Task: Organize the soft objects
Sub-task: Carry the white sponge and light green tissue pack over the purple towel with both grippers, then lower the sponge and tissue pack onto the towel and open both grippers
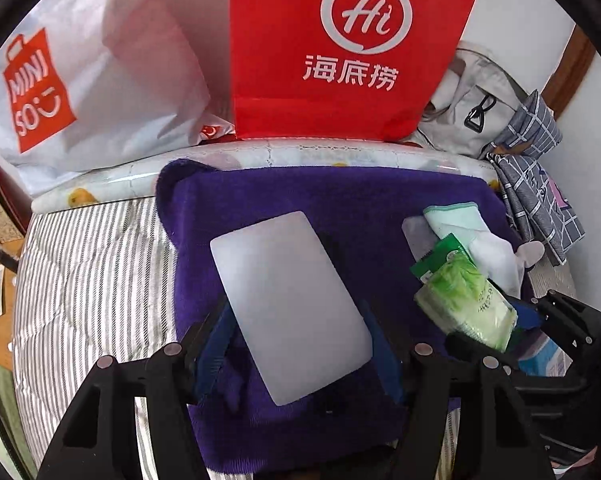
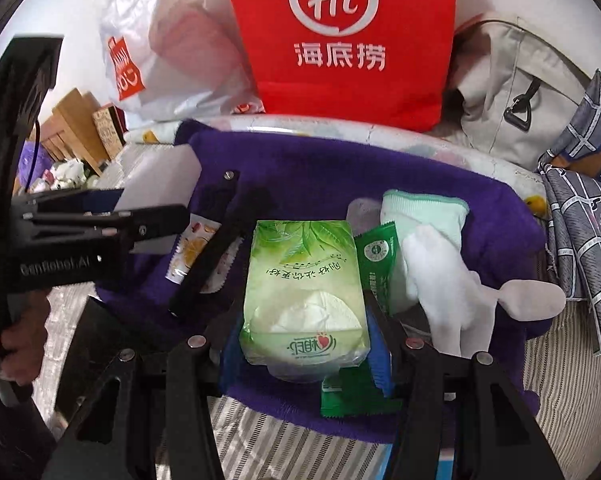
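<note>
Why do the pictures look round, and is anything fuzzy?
Both wrist views are fisheye, so edges bend and corners go black. In the left wrist view the white block sits so near it looks huge and featureless. In the right wrist view the tissue pack is sharp; its print reads mirrored.

Fuzzy purple towel (image 1: 340, 200); matt, smooth white block (image 1: 288, 304); glossy plastic tissue pack (image 2: 304, 292); matt red paper bag (image 1: 340, 48) at twelve o'clock.
</note>
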`<state>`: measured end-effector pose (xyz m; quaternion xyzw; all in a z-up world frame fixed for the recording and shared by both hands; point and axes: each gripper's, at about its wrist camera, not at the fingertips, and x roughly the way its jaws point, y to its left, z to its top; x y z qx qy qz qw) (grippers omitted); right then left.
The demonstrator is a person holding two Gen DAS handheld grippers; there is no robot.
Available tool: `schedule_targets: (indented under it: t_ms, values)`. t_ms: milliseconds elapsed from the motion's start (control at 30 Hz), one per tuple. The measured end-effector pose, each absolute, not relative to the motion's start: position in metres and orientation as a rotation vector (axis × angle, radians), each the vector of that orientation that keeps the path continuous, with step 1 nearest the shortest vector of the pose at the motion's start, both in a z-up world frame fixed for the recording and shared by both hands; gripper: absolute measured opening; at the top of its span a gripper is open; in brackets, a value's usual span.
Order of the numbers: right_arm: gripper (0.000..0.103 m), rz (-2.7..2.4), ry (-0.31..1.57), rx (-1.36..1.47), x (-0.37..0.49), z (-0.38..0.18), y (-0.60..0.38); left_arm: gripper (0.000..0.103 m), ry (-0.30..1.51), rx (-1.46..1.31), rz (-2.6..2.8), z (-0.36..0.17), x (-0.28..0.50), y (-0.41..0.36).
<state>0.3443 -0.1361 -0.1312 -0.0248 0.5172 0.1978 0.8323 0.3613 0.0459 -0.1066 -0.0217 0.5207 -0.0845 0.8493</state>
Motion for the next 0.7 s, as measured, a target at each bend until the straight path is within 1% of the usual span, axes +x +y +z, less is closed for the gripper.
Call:
schedule_targets:
  t_ms: [300,333,367,400,467,533,700]
  values:
    - [0.053,0.428,1.101,-0.048,0.347,-0.136,-0.132,0.065,1.119,-0.028,-0.198,-0.118,0.371,0.04]
    - [0.054,0.433,1.102,-0.047,0.348,-0.136,-0.132,0.065,1.123,-0.029,-0.198,-0.119,0.372,0.04]
    - [0.061,0.437,1.108,-0.049,0.348,-0.136,-0.132,0.065,1.126,-0.029,-0.201,-0.12,0.373,0.04]
    - [0.065,0.435,1.101,-0.054,0.347,-0.135,-0.132,0.066,1.12,-0.029,-0.209,-0.12,0.372,0.039]
    - [0.077,0.425,1.073,-0.068,0.345,-0.131,-0.133,0.073,1.114,-0.026,-0.211,-0.12,0.373,0.037]
    - [0.081,0.418,1.043,-0.073,0.342,-0.125,-0.134,0.081,1.097,-0.019,-0.193,-0.118,0.372,0.036]
    - [0.081,0.405,1.021,-0.042,0.335,-0.11,-0.143,0.082,1.072,-0.03,-0.171,-0.106,0.365,0.037]
